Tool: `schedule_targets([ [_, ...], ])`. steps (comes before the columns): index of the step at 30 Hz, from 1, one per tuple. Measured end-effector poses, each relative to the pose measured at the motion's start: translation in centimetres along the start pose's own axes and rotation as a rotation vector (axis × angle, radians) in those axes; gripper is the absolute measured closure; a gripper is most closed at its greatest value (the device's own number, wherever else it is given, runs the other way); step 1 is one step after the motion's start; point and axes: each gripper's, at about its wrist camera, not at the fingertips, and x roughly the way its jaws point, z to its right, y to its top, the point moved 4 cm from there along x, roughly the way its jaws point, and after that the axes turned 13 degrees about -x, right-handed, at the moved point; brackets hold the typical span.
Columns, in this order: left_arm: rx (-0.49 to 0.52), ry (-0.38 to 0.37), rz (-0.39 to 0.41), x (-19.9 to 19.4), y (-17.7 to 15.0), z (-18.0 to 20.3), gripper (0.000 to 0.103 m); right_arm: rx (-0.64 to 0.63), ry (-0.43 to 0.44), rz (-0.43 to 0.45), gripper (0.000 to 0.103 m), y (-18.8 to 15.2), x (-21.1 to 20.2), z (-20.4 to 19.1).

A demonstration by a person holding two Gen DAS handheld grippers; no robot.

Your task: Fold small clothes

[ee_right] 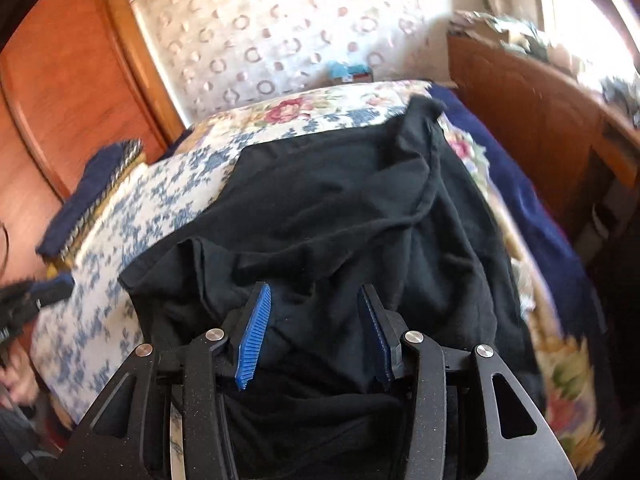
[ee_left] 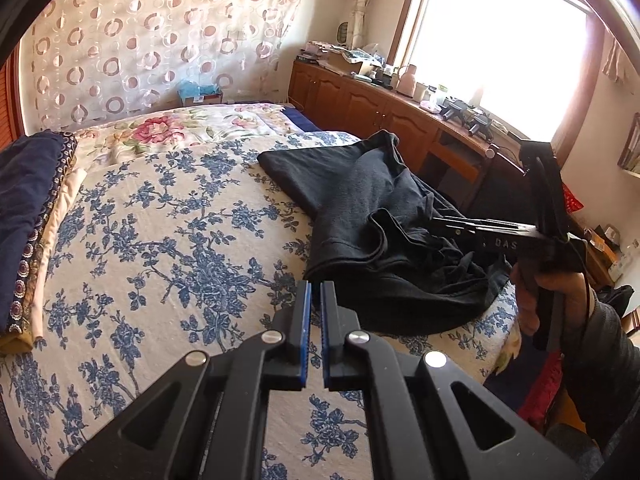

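A black garment (ee_left: 360, 208) lies crumpled on the right side of the bed, partly hanging over the edge; in the right wrist view the garment (ee_right: 340, 200) fills the middle. My right gripper (ee_right: 314, 292) hovers open just over its near folds, with black cloth under and between the blue pads (ee_right: 256, 320) but not pinched. In the left wrist view this right gripper (ee_left: 460, 226) reaches in from the right, held by a hand (ee_left: 560, 292). My left gripper (ee_left: 317, 286) is shut with nothing in it, just left of the garment's near edge.
The bed has a white cover with blue flowers (ee_left: 180, 240). A stack of folded dark blue clothes (ee_left: 24, 208) lies at its left edge. A wooden cabinet (ee_left: 360, 100) with clutter runs along the right under a bright window. A wooden wardrobe (ee_right: 80, 80) stands at left.
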Motion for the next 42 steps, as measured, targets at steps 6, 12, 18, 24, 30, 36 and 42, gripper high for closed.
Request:
schedule_targets([
  [6, -0.008, -0.002, -0.008, 0.1, -0.4, -0.3, 0.103, 0.009, 0.068, 0.017, 0.057, 0.1, 0.5, -1.7],
  [12, -0.023, -0.006, -0.005, -0.2, -0.8, -0.8, 0.103, -0.066, 0.019, -0.004, 0.091, -0.2, 1.1, -2.9],
  [18, -0.027, -0.009, -0.017, 0.1, -1.1, -0.9, 0.103, -0.108, -0.001, 0.091, 0.098, 0.1, -2.3, -2.9],
  [24, -0.019, -0.020, -0.016, 0.2, -1.1, -0.4, 0.103, -0.092, -0.062, 0.092, 0.098, -1.1, -4.5, -0.7],
  [30, -0.012, -0.018, -0.014, 0.3, -0.9, -0.1, 0.103, -0.025, -0.132, 0.000, 0.053, -3.2, -1.9, 1.7],
  [36, -0.009, -0.003, -0.020, 1.2, -0.2, -0.3, 0.103, 0.001, -0.068, -0.008, 0.049, -3.6, -1.1, 1.7],
  [42, -0.011, -0.004, -0.025, 1.6, -0.3, -0.2, 0.103, -0.041, -0.063, -0.022, 0.054, -3.1, -0.5, 0.6],
])
